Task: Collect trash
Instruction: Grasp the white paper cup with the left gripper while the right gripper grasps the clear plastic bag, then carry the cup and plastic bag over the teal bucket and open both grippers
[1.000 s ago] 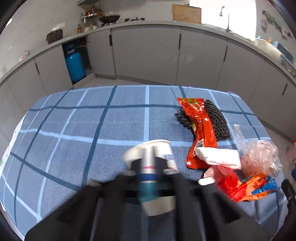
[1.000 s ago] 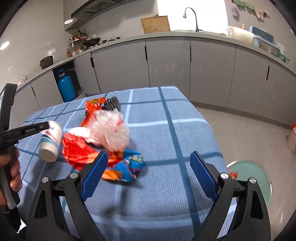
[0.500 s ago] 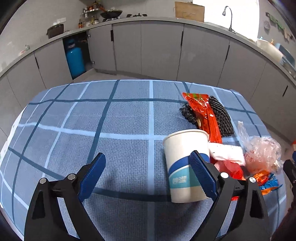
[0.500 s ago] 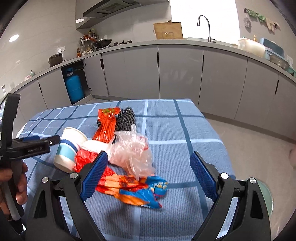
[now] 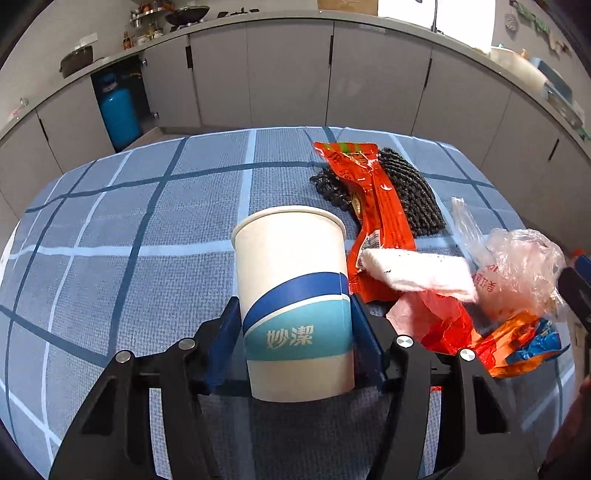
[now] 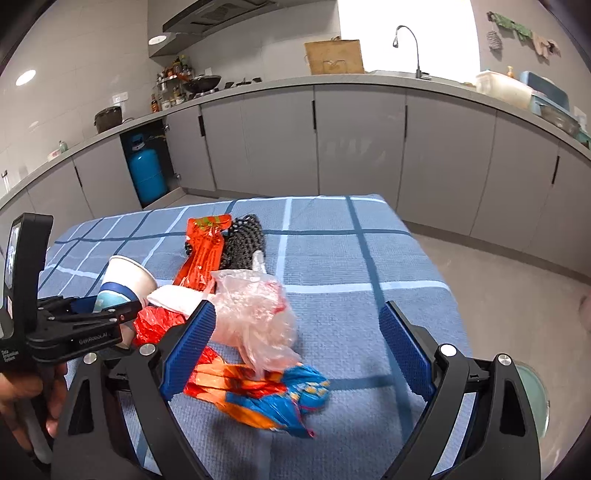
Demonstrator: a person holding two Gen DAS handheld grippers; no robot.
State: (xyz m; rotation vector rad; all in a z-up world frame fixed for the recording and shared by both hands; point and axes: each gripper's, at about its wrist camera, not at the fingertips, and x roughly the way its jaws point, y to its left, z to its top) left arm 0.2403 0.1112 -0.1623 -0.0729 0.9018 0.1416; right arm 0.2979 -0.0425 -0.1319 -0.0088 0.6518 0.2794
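Since a sec ago the paper cup [image 5: 293,295] went from blurred and tilted in the left tool [image 5: 293,341] to upright on the counter [image 5: 110,236], w/ the jaws let wide, now closing back on its lower body; pads at both sides, a firm grip looks near. Right tool [image 6: 295,347] hangs wide open, nothing held, over the clear plastic bag [image 6: 255,314] & orange-blue wrapper [image 6: 266,395]. Cup sits just left of the trash pile.

Home kitchen: grey cabinets [image 6: 354,147], sink faucet [image 6: 408,48], range hood [image 6: 218,14], wok [image 6: 201,83], blue gas cylinder [image 6: 146,166].
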